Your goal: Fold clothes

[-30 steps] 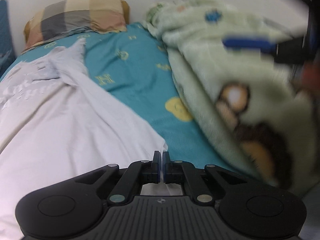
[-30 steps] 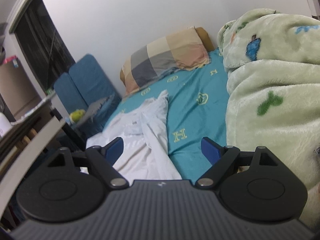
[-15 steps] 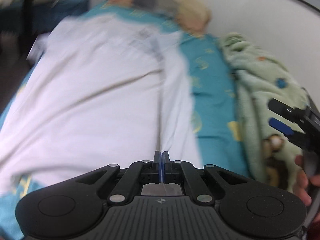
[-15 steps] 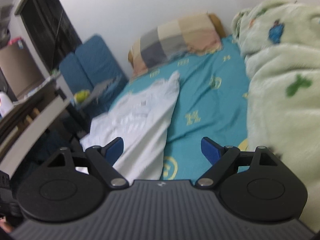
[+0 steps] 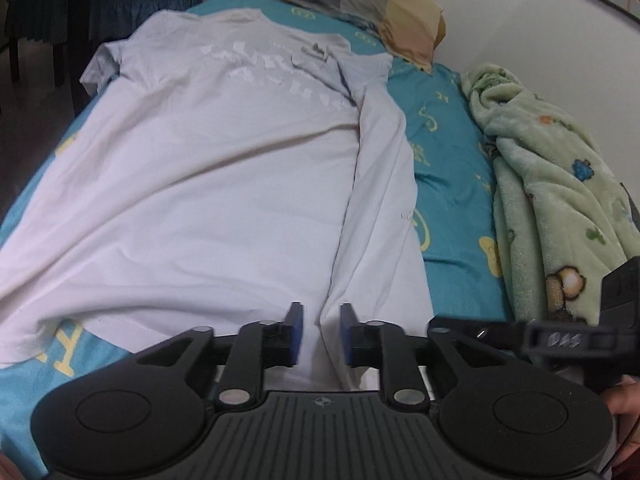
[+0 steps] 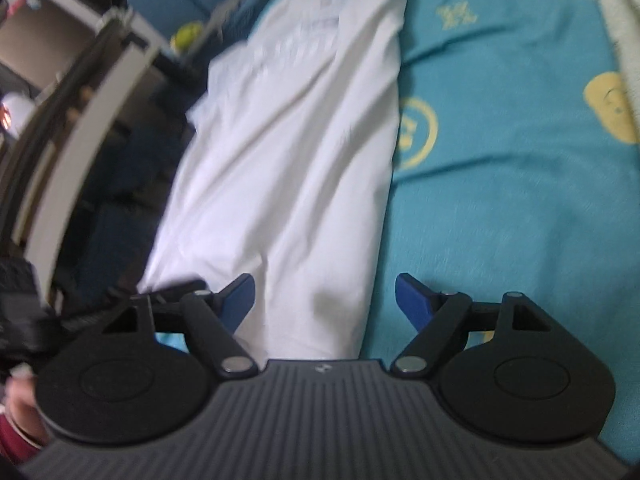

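My left gripper (image 5: 319,334) has its blue pads spread a little, nothing between them, hanging right over the near hem of the white t-shirt (image 5: 224,184). My right gripper (image 6: 325,300) is wide apart, also empty, just above the shirt's folded long edge. The shirt is thin, soft cotton with shallow wrinkles and a faded print near the collar, spread flat along the bed's left side, one side flapped over. Under it is a teal sheet (image 5: 452,168) with yellow motifs. A plaid pillow (image 5: 360,0) sits at the head end and a fuzzy green blanket (image 5: 552,184) is bunched along the wall-side edge.
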Demonstrator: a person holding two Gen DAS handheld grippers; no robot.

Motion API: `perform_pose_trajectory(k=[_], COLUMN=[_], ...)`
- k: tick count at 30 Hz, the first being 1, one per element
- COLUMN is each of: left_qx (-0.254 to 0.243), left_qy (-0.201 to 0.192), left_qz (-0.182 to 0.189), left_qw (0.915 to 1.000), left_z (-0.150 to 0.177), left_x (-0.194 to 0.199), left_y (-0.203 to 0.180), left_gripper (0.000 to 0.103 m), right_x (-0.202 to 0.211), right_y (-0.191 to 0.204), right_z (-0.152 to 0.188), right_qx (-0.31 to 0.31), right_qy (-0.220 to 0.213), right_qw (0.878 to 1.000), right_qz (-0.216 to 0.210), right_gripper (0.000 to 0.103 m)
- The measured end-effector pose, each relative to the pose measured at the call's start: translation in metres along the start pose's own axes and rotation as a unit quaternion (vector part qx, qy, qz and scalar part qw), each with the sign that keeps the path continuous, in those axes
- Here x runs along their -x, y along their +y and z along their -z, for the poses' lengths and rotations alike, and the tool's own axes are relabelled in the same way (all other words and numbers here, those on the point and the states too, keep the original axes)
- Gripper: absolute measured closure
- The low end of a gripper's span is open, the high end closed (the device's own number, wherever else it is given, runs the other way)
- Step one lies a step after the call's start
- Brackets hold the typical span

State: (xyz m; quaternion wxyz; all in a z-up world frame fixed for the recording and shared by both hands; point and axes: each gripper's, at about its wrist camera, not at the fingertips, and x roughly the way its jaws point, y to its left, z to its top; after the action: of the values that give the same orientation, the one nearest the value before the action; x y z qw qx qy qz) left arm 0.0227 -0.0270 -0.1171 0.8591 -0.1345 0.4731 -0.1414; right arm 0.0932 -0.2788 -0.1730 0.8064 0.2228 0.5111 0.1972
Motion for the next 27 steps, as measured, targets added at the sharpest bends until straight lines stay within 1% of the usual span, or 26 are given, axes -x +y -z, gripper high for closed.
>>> perform_pose_trajectory(k=[1,2,3,4,6,7,10,14,16,18,20,22,23,24,25,27], left_qx=[0.002,0.005,0.009,0.014,0.023,0.029,0.042,0.059,0.071,0.083,0.095,0.107,0.113,0.118,0.124,0.138], left_qy=[-0.007,-0.013,-0.019,-0.025,-0.037,-0.041,-0.052,-0.066,-0.070,-0.074,-0.079,-0.083,-0.085,-0.087,-0.090,-0.094], left_qz=[0.002,0.004,0.008,0.011,0.016,0.018,0.018,0.029,0.031,0.033,0.035,0.037,0.038,0.039,0.040,0.042], left_qw=[1.0000,0.9999,0.9997,0.9995,0.9989,0.9986,0.9976,0.9957,0.9945,0.9932,0.9918,0.9901,0.9892,0.9883,0.9874,0.9851], left_z=[-0.002,-0.003,-0.006,-0.008,-0.012,-0.014,-0.017,-0.023,-0.033,-0.043,-0.054,-0.064,-0.070,-0.075,-0.080,-0.091], left_x=[0.003,0.005,0.007,0.010,0.014,0.017,0.023,0.031,0.034,0.038,0.041,0.044,0.046,0.048,0.050,0.052], left_y=[0.001,0.002,0.004,0.006,0.010,0.013,0.023,0.034,0.044,0.054,0.063,0.073,0.078,0.082,0.087,0.098], left_gripper=[0.071,0.066,0.060,0.057,0.053,0.053,0.051,0.050,0.050,0.050,0.048,0.044,0.040,0.037,0.036,0.028], right_x=[-0.006,-0.012,-0.016,-0.018,-0.019,-0.020,-0.009,0.012,0.017,0.016,0.013,0.014,0.018,0.024,0.028,0.036], right_y=[0.003,0.006,0.011,0.017,0.025,0.026,0.033,0.040,0.041,0.037,0.035,0.039,0.040,0.042,0.045,0.051], right_z=[0.001,0.002,0.004,0.006,0.008,0.008,0.009,0.014,0.014,0.012,0.010,0.007,0.004,0.000,-0.005,-0.014], right_qx=[0.006,0.013,0.027,0.045,0.058,0.058,0.079,0.108,0.121,0.119,0.114,0.121,0.122,0.120,0.119,0.117], right_qy=[0.013,0.026,0.033,0.035,0.045,0.053,0.075,0.087,0.091,0.094,0.094,0.081,0.067,0.049,0.025,-0.022], right_qw=[1.000,0.999,0.999,0.998,0.995,0.994,0.989,0.984,0.981,0.980,0.978,0.974,0.975,0.977,0.978,0.980], right_qz=[0.007,0.014,0.026,0.040,0.065,0.074,0.096,0.113,0.122,0.128,0.148,0.173,0.176,0.170,0.167,0.162], right_gripper=[0.038,0.041,0.050,0.068,0.095,0.097,0.099,0.099,0.100,0.100,0.099,0.097,0.097,0.097,0.096,0.096])
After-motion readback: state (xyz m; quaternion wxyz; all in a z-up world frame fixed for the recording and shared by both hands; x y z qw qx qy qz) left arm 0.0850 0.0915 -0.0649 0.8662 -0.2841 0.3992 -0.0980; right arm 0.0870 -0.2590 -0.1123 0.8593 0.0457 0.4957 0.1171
